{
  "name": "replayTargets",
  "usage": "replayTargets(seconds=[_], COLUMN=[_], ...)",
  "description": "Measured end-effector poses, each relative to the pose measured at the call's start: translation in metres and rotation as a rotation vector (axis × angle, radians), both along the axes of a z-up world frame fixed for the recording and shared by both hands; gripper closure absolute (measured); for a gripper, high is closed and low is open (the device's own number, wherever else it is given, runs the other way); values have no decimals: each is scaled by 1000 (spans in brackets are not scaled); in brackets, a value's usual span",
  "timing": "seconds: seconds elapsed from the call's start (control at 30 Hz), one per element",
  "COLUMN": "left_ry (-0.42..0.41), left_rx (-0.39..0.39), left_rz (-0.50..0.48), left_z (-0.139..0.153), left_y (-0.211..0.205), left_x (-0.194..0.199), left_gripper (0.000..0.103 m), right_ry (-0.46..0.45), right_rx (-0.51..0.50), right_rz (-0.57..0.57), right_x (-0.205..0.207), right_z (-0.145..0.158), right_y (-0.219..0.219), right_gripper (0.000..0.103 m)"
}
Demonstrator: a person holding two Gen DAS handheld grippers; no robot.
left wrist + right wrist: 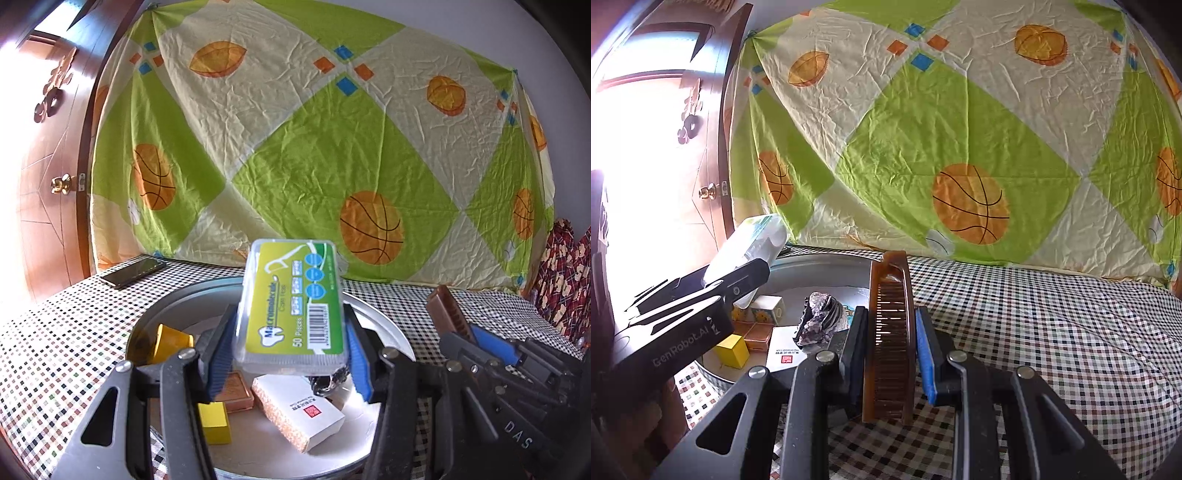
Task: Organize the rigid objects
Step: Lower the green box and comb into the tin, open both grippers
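Note:
My left gripper [290, 325] is shut on a clear dental floss pick box [293, 306] with a green label, held above a round metal tray [384, 328]. In the tray lie a white carton [303, 413], a yellow block [216, 422], a copper-coloured tile [236, 391], a yellow cup [168, 341] and a dark crumpled lump [822, 317]. My right gripper [891, 325] is shut on a brown comb [889, 332], held on edge beside the tray's right rim [827, 264]. The comb [448, 312] and right gripper also show at the right of the left wrist view.
A checkered cloth [1052, 332] covers the table. A black phone [133, 272] lies at the far left corner. A green and cream sheet with basketballs [332, 147] hangs behind. A wooden door [48, 166] stands left, and patterned red fabric [561, 280] at the right.

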State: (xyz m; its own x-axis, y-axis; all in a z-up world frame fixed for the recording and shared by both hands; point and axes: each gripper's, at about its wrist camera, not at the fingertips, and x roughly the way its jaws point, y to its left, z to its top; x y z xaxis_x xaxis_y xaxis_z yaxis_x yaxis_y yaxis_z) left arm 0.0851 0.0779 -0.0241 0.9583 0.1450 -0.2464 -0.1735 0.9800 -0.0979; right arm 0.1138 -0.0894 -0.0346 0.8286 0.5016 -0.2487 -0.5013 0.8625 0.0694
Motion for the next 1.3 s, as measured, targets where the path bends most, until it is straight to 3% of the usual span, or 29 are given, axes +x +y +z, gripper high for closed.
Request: replayTargets(seconds=[0.9,1.3], left_ry=[14,82], left_rx=[-5,18], left_rz=[63,54], left_z=[2,2], left_y=[41,57], left_x=[-6,3], left_gripper=[50,50], right_ry=[-10,30], right_rx=[-47,-45], right_rz=[65,98], right_x=[-1,13], right_z=[1,10], right_y=[38,47], right_gripper=[75,75])
